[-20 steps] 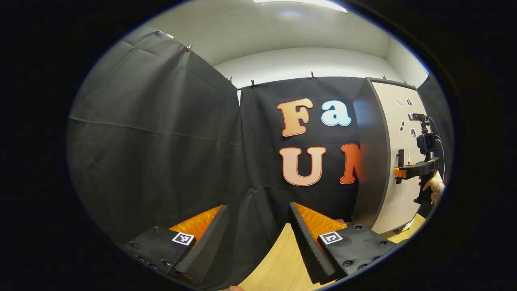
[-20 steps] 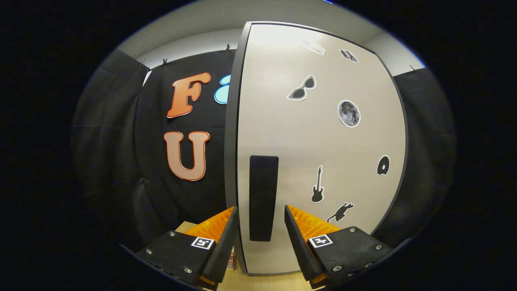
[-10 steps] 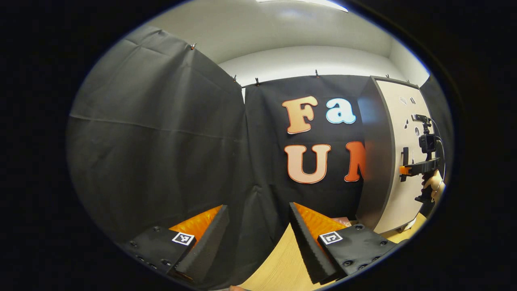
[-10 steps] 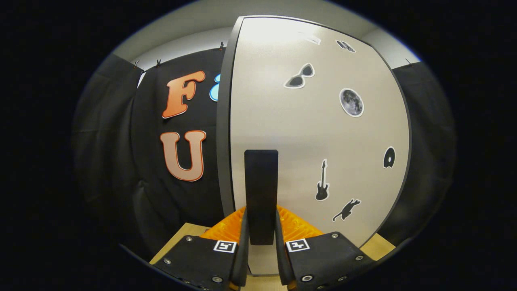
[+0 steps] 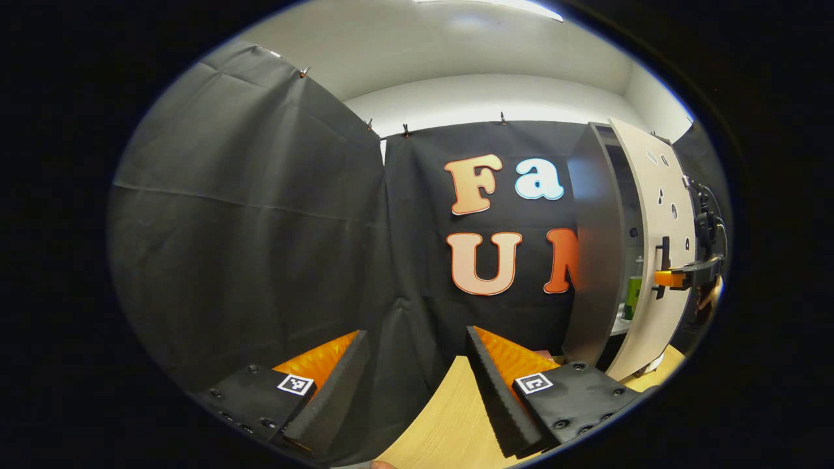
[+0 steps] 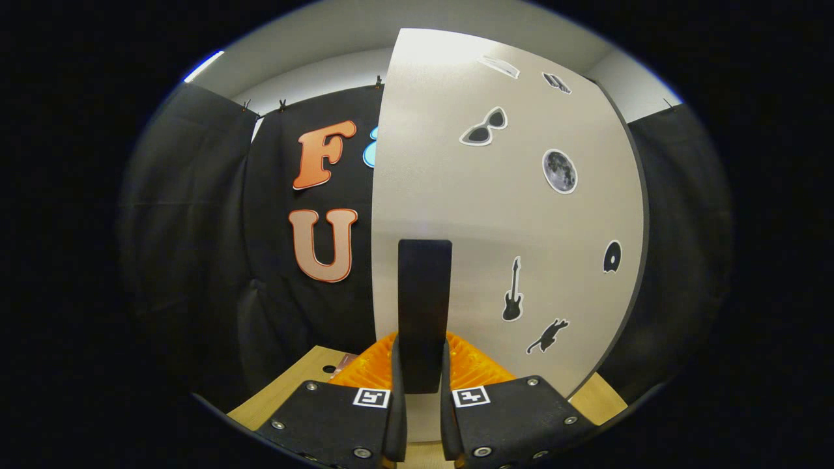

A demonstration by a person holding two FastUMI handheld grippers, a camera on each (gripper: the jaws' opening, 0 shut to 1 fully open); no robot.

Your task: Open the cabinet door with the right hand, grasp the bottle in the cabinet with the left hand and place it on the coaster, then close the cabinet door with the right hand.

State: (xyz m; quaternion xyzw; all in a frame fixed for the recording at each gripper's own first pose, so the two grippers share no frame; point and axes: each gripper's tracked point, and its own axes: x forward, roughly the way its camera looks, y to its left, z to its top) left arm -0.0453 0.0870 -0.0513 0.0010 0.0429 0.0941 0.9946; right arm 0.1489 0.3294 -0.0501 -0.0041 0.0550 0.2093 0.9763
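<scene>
R hand-held gripper (image 6: 422, 417) on door handle (image 6: 423, 312)

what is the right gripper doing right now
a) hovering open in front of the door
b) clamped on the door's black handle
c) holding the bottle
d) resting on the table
b: in the right gripper view the right gripper has both fingers pressed on the black handle of the cabinet door, which stands ajar in the left gripper view.

Narrow gap between cabinet side (image 5: 596, 247) and ajar door (image 5: 655, 215); bottle (image 5: 633, 297) behind.
</scene>
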